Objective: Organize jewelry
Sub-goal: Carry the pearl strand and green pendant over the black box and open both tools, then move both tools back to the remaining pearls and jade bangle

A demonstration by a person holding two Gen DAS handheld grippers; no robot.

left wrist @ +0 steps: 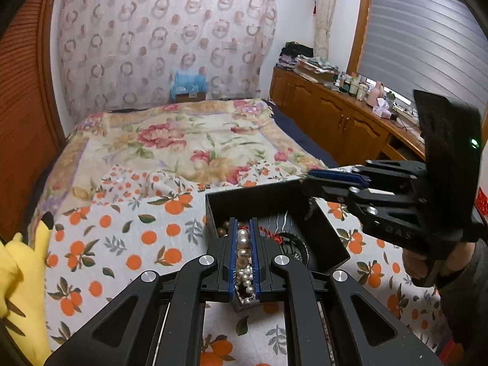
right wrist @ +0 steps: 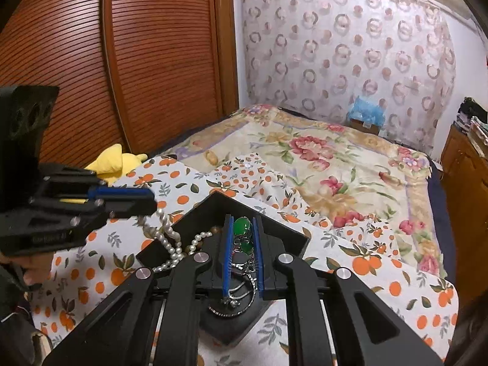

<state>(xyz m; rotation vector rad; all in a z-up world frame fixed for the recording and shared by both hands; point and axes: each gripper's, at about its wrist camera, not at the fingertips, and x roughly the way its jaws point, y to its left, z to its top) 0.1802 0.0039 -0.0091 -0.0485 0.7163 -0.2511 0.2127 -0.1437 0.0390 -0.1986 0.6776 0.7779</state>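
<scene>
Item 1. Left gripper (left wrist: 244, 228): fingers pinching a pearl necklace (left wrist: 244, 259), the strand bunched between the blue pads. In the right wrist view the same strand (right wrist: 166, 238) hangs from this gripper (right wrist: 151, 198) and trails over the near wall into the box. Judged: partly stowed, not yet released.

Item 2. Right gripper (right wrist: 243, 224): fingers pinching a silver chain with green stones (right wrist: 243, 228); its loose loops dangle above the box interior. Judged: in hand, not yet laid down.

Item 3. Black open box (right wrist: 300, 241), resting on the orange-print bedspread (right wrist: 396, 277). Contents visible: brown beads (left wrist: 224, 227) in the near corner, a red cord (left wrist: 270, 233), and a dark ring-shaped piece (left wrist: 294, 245) on the floor of the box. Whether it has compartments cannot be told. Judged: several pieces already gathered here.

Item 4. Bedspread around the box: no loose jewelry seen lying on it in either view.

Item 5. Beyond: yellow plush toy (right wrist: 113, 161) at the bed's edge; floral quilt (left wrist: 195, 140) farther up the bed.

Status, as a judgement: task well advanced; remaining work appears to be settling both held pieces into the box without tangling them.
</scene>
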